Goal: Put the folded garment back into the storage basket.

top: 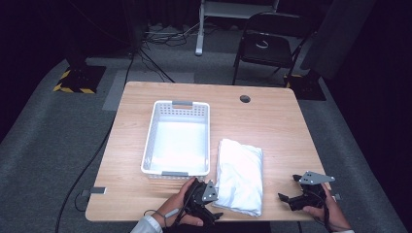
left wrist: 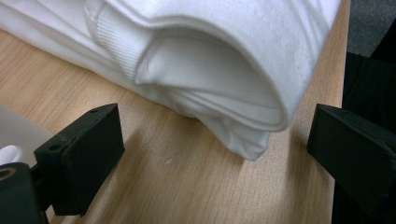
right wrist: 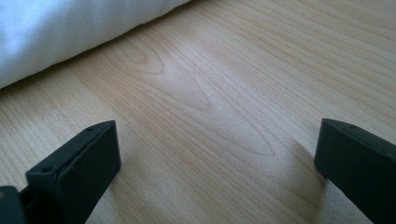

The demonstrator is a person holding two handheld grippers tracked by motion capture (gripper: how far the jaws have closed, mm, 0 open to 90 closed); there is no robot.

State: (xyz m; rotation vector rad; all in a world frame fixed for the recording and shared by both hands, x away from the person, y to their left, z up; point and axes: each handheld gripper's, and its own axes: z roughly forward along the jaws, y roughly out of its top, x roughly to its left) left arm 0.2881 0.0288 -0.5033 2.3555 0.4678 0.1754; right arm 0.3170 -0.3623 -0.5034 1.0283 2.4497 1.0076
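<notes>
Jaws gape wide just short of folded cloth (left wrist: pixel 196 70).

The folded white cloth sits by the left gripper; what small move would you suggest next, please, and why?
Probably ease the left gripper forward so its open jaws straddle the folded white cloth: its near corner lies just ahead of them, ungripped.

bare tabletop (top: pixel 286 131) right, basket (top: pixel 151 131) left
</notes>
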